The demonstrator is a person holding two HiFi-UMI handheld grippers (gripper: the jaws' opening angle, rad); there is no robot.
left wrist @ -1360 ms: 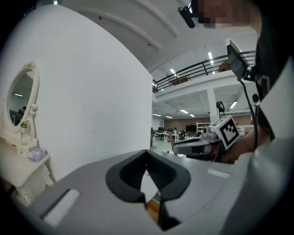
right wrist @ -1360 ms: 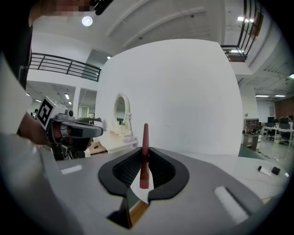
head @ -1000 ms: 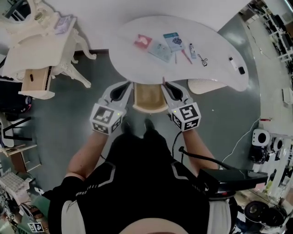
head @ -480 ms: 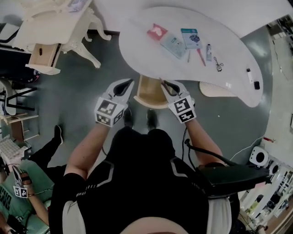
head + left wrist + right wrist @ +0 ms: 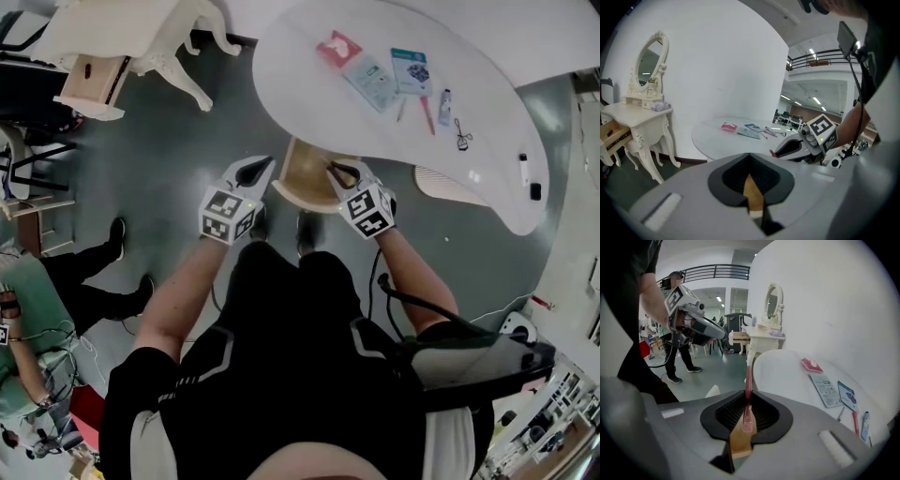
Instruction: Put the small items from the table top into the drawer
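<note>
Under the near edge of the white table (image 5: pixel 309 75) an open wooden drawer (image 5: pixel 302 187) stands out. My right gripper (image 5: pixel 336 170) is over its right side, shut on a thin pink stick (image 5: pixel 748 380) that pokes forward and down past the jaws. My left gripper (image 5: pixel 266 162) hangs over the drawer's left edge, jaws together, nothing between them. On the table top lie a red packet (image 5: pixel 337 47), a pale blue packet (image 5: pixel 372 82), a blue card (image 5: pixel 411 67), a red pen (image 5: pixel 427 114), a white tube (image 5: pixel 444 101) and small scissors (image 5: pixel 461 134).
A cream dressing table (image 5: pixel 103 42) with its own drawer pulled out stands at the far left. A ribbed white bin (image 5: pixel 441 178) sits under the table's right part. A seated person (image 5: pixel 37 309) is at the left; cables and gear lie at the lower right.
Both grippers have sunk toward the open drawer and tipped downward. The right one still holds the pink stick. The head camera has shifted, so the table sits higher in view.
</note>
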